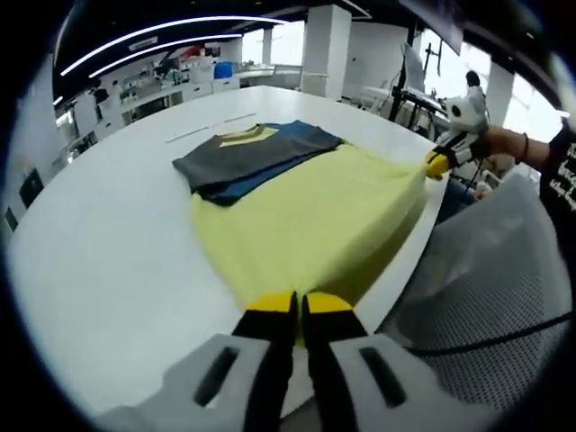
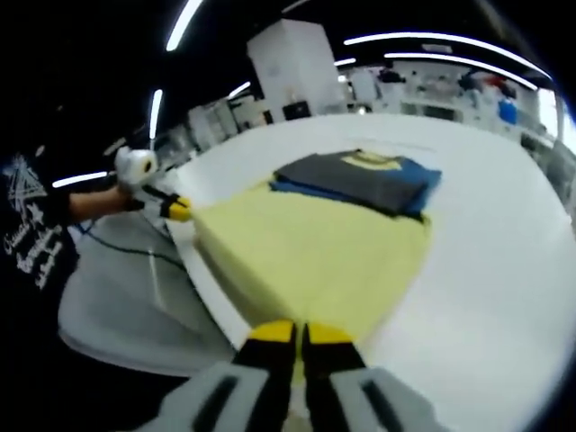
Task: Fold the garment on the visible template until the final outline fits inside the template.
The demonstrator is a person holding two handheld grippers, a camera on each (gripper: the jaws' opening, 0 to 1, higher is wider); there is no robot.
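A T-shirt with a yellow body and grey and blue shoulders lies on the white table, collar end far from me. My left gripper is shut on one corner of the yellow hem at the table's near edge. The right gripper pinches the other hem corner, and the hem is stretched between them. In the right gripper view, my right gripper is shut on the yellow hem. The left gripper holds the far corner there. The grey and blue top lies folded beyond.
Faint tape lines mark the table past the collar. A grey mesh chair sits close to the table edge under the hem. A person's arm and dark sleeve hold the grippers. Desks and pillars stand far behind.
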